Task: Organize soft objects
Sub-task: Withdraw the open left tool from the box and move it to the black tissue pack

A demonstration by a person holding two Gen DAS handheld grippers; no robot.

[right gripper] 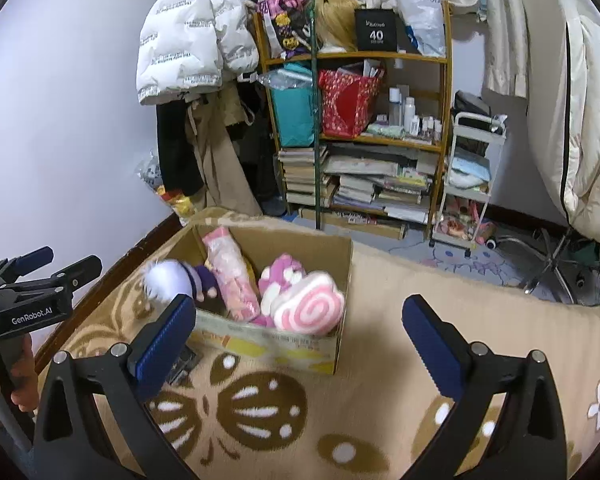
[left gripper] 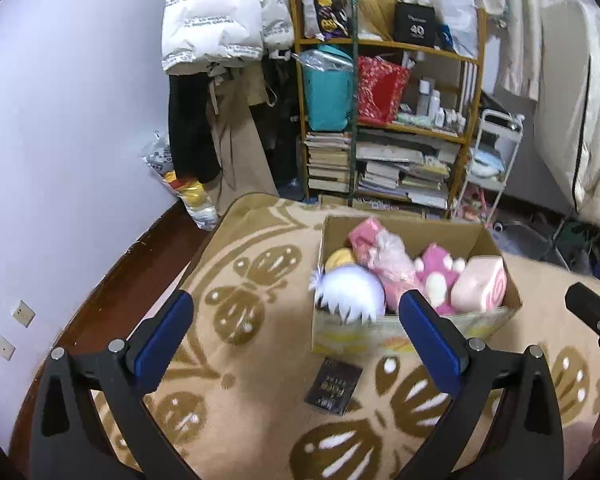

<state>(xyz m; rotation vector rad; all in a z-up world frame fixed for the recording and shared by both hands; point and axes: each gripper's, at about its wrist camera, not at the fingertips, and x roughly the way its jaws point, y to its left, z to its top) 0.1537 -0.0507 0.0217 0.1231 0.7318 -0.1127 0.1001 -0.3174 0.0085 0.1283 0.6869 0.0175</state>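
A cardboard box (left gripper: 416,280) sits on a beige blanket (left gripper: 260,360) with a brown butterfly pattern. Inside the box are soft toys: a white-haired plush doll (left gripper: 350,292) at its near left corner, a pink wrapped plush (left gripper: 384,256) beside it, a pink paw plush (left gripper: 436,276), and a pink swirl-roll cushion (right gripper: 310,306) (at the near right corner). A small dark booklet (left gripper: 332,386) lies just in front of the box. The left hand-held gripper (left gripper: 296,324) and right hand-held gripper (right gripper: 298,330) both hover before the box, fingers spread apart, holding nothing.
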